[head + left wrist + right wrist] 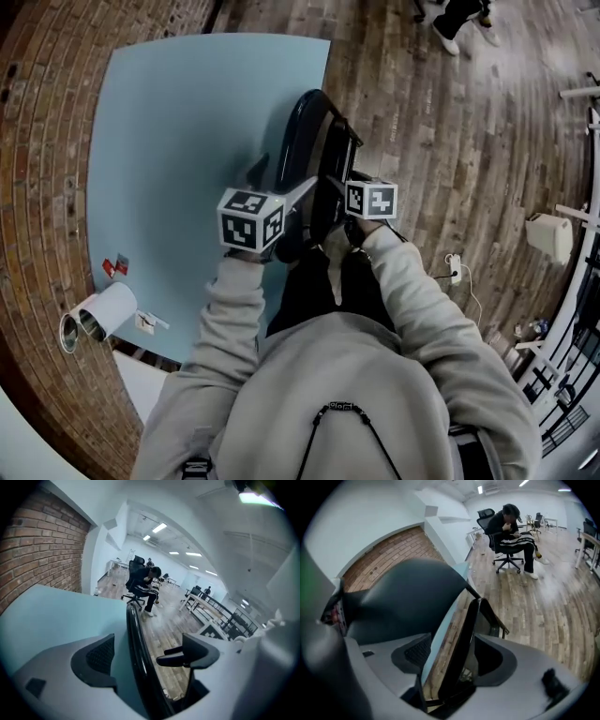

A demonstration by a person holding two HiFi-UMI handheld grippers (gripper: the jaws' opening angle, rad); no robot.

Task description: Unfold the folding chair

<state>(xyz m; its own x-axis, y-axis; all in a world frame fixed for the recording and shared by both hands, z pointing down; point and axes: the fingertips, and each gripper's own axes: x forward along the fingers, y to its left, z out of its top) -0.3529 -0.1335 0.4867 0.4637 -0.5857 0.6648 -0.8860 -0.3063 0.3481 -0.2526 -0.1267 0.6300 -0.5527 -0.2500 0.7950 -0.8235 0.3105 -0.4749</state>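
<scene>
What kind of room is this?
Probably a big open office. A person sits on a wheeled office chair, long desks stand on the wooden floor, and strip lights run along the ceiling.

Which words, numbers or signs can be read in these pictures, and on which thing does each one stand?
No text can be read.
Left marker cube and right marker cube: black-and-white square patterns, no letters.
Red tags and white card on the blue mat: too small to read.
</scene>
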